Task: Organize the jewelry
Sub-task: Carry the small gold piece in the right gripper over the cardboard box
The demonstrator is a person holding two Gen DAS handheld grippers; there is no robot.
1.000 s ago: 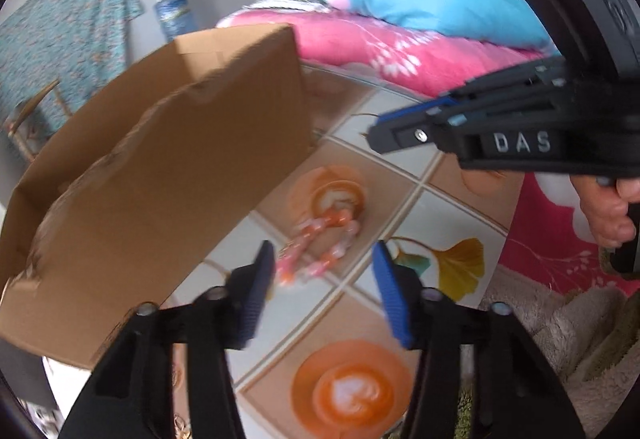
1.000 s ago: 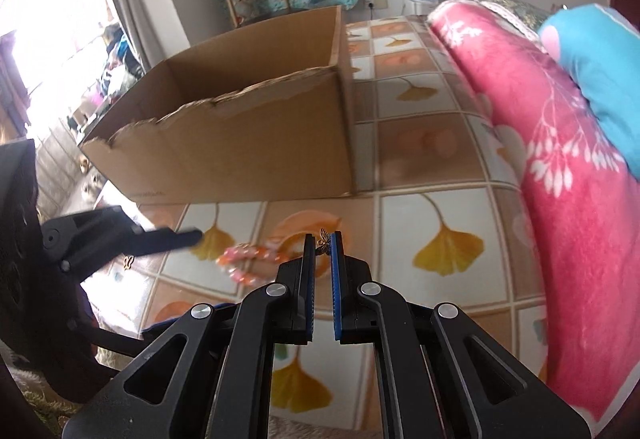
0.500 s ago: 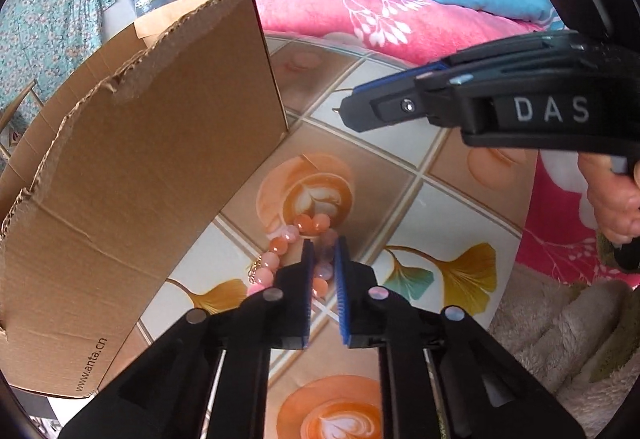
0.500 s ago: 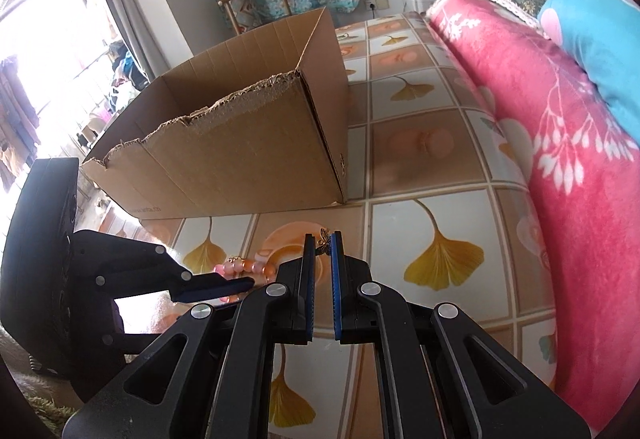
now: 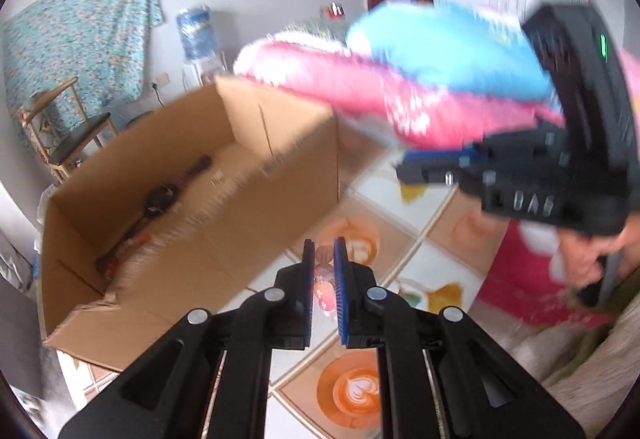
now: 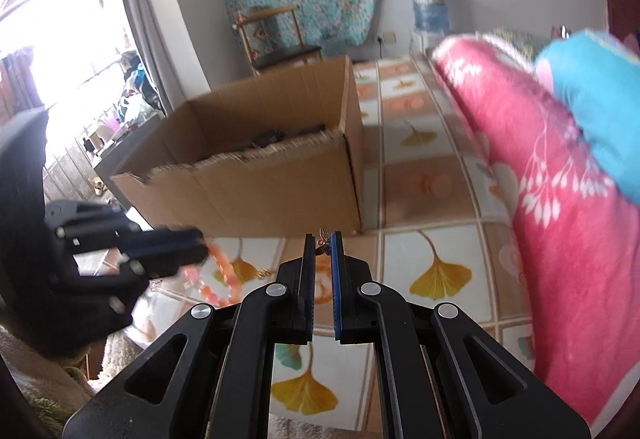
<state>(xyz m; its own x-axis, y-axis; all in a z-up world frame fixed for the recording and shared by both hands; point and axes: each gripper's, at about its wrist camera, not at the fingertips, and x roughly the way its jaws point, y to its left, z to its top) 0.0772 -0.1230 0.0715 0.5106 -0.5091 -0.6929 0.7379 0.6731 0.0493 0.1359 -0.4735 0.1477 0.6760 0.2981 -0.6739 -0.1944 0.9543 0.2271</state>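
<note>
**Spotter:** How far along are we?

**Me:** Partway. The cardboard box (image 5: 192, 207) already has dark pieces lying on its bottom, a watch-like one among them, so some jewelry is stowed. I've got two more on the way. My left claw (image 5: 323, 271) is clenched on the pink bead bracelet (image 6: 218, 275), which dangles off the floor mat just in front of the box's near wall. My right claw (image 6: 321, 259) is clamped on a small gold butterfly charm (image 6: 324, 241), also short of that wall.

**Spotter:** And against a second ago?

**Me:** Back then the left claw stood wide over the bracelet lying on the mat; half a second ago it pinched down. Now both claws have risen and I see over the rim into the box. The right grip hasn't changed.

**Spotter:** What's left?

**Me:** Carry both over the rim and release.
</note>
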